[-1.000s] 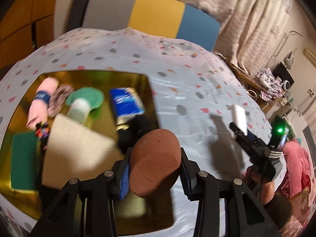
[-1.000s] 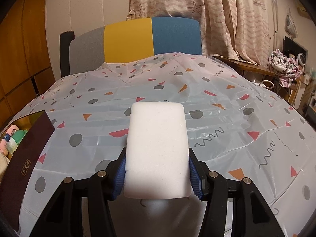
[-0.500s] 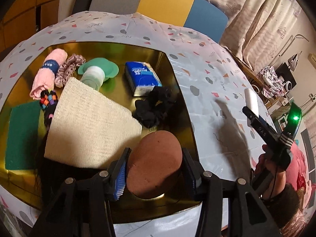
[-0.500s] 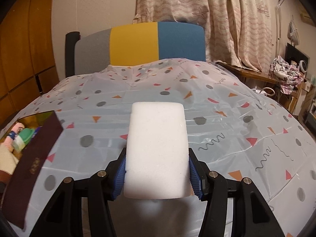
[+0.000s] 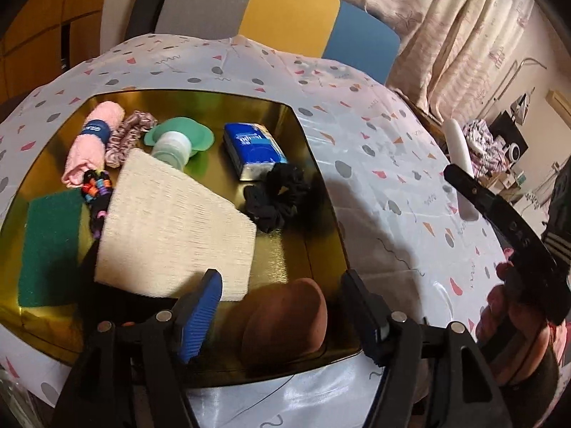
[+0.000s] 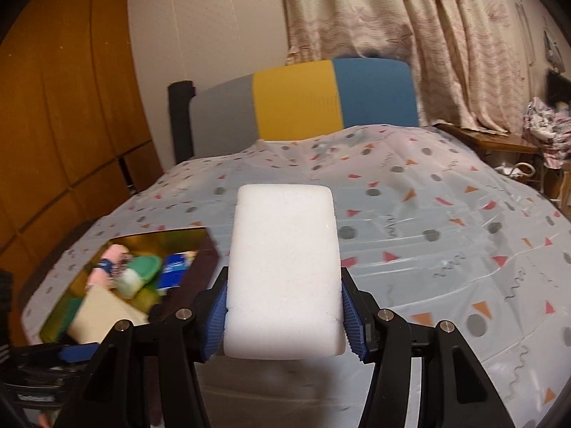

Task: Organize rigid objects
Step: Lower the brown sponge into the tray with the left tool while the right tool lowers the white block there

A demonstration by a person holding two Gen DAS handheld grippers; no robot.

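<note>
— Patterned plastic cloth covers the counter (image 5: 374,164), dotted with grey spots and pink triangles, and behind it we see a chair back (image 6: 307,100) in grey, yellow and blue against pale curtains. What sits on the cloth?

— We see a gold tray (image 5: 292,246) at the left. In it lie a rolled pink towel (image 5: 91,142), a striped scrunchie (image 5: 125,135), a green lid (image 5: 178,137) with a pale bottle (image 5: 171,149) on it, a blue tissue pack (image 5: 255,151), a black scrunchie (image 5: 278,196), a green scouring pad (image 5: 50,246), a beaded band (image 5: 96,189) and a cream woven cloth (image 5: 175,235).

— And our left hand-held gripper (image 5: 282,315)?

— Its jaws are opening. A brown egg-shaped sponge (image 5: 285,324) rests on the tray's near corner between them, with neither blue pad touching it.

— The right one?

— Our right hand-held gripper (image 6: 283,315) clamps a white foam block (image 6: 283,271) by its two long sides, above the cloth and to the right of the tray. From the left camera we see that block (image 5: 460,149) edge-on, standing up from the black finger.
</note>
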